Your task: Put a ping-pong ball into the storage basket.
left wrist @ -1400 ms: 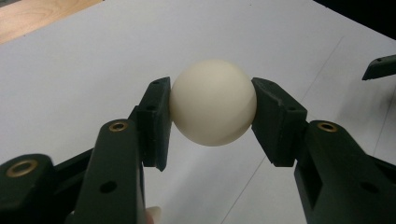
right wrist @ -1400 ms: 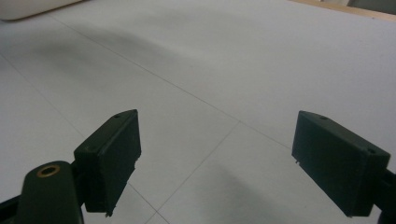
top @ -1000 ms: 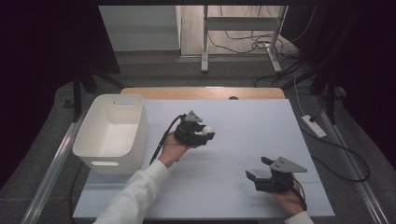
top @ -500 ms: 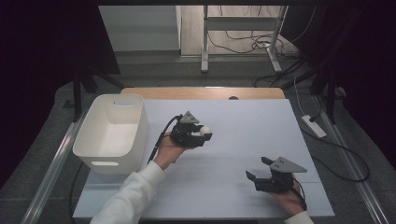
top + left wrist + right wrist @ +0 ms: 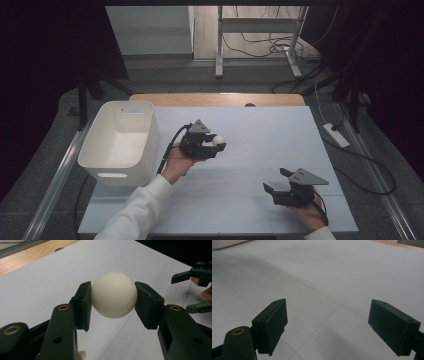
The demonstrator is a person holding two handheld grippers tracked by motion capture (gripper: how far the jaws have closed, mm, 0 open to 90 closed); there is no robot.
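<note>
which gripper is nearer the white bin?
Left. The left gripper, shut on the white ball, sits just right of the white bin. The right gripper, jaws open, rests near the table's front right, much farther away.

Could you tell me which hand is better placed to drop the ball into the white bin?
Left: its gripper already clamps the ball, beside the bin; the right gripper is open, farther off.

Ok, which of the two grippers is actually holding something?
The left gripper, near the white bin: its jaws clamp a cream ball. The right gripper stands open with nothing between its jaws.
</note>
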